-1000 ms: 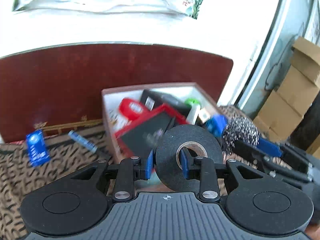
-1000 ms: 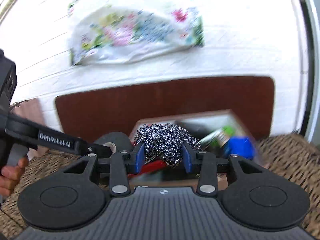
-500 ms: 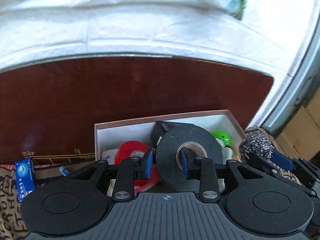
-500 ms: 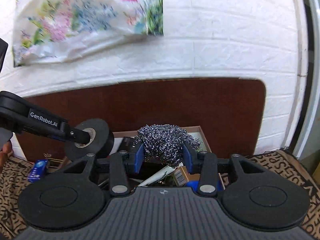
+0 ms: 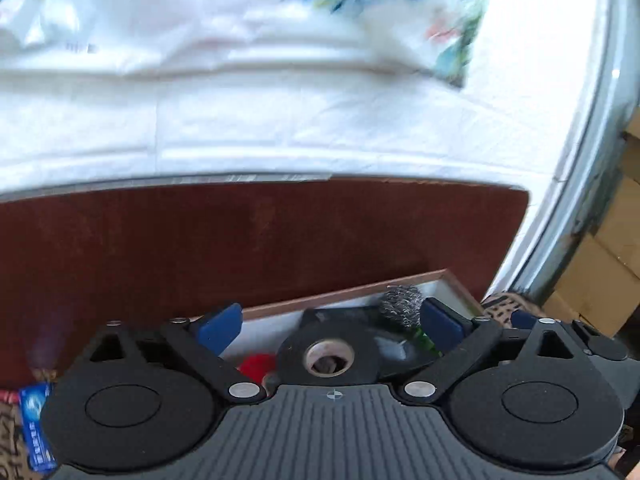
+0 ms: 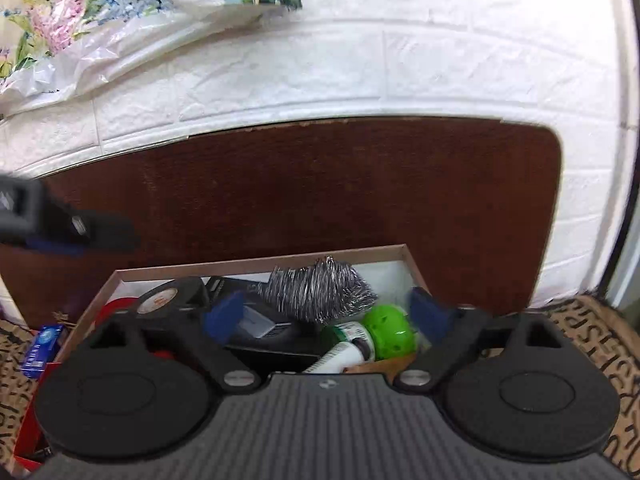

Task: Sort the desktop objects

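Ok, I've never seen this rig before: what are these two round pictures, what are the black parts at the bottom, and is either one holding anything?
Each picture comes from a camera on a hand-held tool, looking forward along its two blue-padded fingers. The black discs and levers at the bottom are the tool itself. A person carries one tool in each hand; no robot arm is involved.

In the left view, the left tool has its jaws opening. The black tape roll lies below them in the box, not gripped.

In the right view, the right tool is also opening. The steel wool scourer sits free in the same box, beside a green ball and a white bottle.

The box stands on a patterned cloth; a blue packet lies outside it. Neither tool holds anything.
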A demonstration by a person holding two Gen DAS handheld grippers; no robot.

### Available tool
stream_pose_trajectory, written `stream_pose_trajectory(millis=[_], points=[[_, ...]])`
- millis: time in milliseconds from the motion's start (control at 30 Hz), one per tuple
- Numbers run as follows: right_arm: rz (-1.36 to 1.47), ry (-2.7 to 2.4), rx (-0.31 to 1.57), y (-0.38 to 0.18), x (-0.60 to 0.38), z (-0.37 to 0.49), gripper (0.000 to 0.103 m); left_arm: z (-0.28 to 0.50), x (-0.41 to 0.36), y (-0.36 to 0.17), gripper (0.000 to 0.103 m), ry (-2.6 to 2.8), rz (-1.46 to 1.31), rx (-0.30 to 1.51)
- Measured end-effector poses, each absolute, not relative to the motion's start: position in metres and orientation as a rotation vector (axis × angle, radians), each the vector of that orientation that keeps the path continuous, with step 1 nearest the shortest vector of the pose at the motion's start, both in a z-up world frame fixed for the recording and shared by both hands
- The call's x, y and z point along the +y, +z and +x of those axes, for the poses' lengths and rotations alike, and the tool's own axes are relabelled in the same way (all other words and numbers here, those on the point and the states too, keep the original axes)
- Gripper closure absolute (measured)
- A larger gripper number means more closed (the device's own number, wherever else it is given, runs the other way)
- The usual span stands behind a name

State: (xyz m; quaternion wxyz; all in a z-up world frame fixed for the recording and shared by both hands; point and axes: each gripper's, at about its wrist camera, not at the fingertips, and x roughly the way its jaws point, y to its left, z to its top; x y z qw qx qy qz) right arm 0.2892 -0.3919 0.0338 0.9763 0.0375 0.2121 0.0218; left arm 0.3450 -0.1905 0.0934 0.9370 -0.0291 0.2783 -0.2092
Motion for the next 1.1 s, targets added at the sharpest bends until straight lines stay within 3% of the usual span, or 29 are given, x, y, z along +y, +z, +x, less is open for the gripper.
stream_pose_trajectory(millis=[100, 600, 1100], points=[[0.055, 0.037, 0.419, 0.036, -0.39, 0.279, 0.001, 0.333, -0.191, 0.093, 0.0, -0.431, -0.07, 0.554], [0.057, 0.03, 0.487, 0.059, -0.384, 0.21, 0.0, 0.254, -0.189, 0.104, 0.0, -0.366, -0.066, 0.491], [0.041, 0.02, 0.454, 0.072, -0.356, 0.086, 0.0, 0.11, -0.178, 0.093, 0.0, -0.29, 0.061, 0.418]])
